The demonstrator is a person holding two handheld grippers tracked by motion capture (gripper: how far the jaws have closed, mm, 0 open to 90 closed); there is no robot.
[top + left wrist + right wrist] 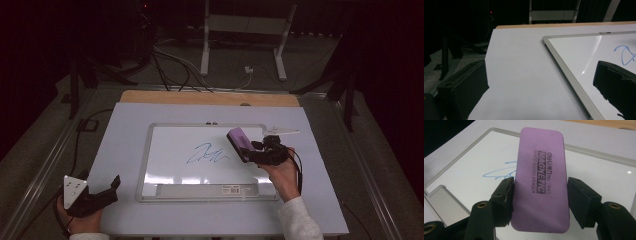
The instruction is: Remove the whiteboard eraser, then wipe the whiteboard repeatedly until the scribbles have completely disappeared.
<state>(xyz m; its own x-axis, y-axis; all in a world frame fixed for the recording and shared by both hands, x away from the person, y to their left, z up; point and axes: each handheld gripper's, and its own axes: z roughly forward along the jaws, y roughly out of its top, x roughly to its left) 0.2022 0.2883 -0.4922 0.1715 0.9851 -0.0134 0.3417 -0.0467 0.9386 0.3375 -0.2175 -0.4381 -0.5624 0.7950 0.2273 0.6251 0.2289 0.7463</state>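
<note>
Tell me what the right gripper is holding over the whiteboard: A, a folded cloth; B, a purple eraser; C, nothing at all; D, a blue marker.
B: the right gripper has its jaws closed on the sides of a purple eraser, held above the whiteboard near the blue scribble.

The whiteboard (175, 160) is gleaming glossy inside a matt metal-looking frame; the purple eraser (540, 180) is looking soft and matt; the bench (519, 75) is showing smooth, matt white.
</note>
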